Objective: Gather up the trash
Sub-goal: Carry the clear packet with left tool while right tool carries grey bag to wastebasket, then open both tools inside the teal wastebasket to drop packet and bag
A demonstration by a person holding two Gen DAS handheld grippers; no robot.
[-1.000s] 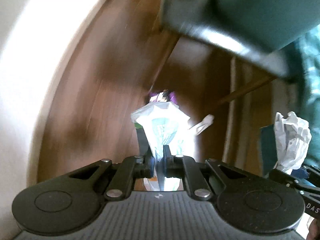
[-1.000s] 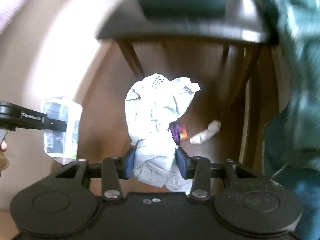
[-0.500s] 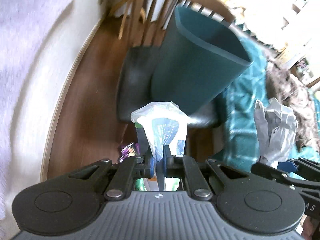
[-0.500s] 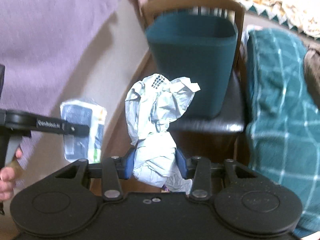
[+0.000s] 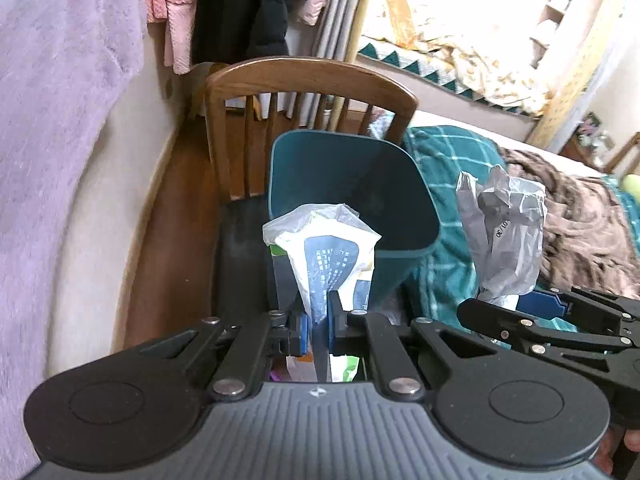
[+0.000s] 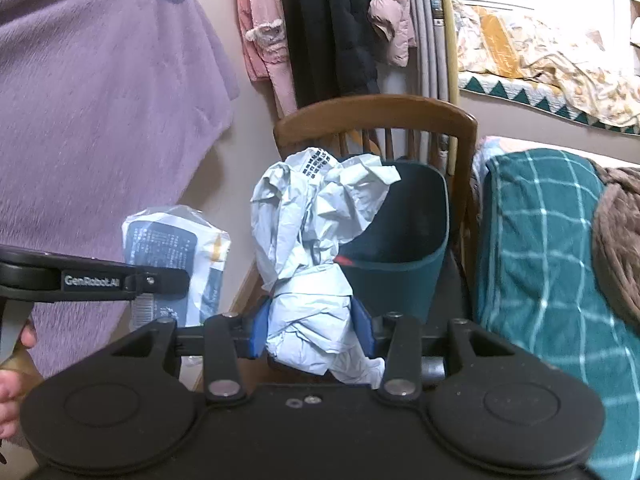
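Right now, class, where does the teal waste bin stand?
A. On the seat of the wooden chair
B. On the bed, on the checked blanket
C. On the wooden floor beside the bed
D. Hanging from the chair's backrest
A: the teal bin rests upright on the dark seat of the wooden chair, in front of its backrest.

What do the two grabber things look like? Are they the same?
Nearly the same. The left gripper has a ribbed grey body; the right gripper has a plain black one. Each has two round black discs, black link bars with silver rivets, and blue pads on its fingertips. White "GenRobot.AI" lettering runs along the left one's side in the right wrist view. No cables show.
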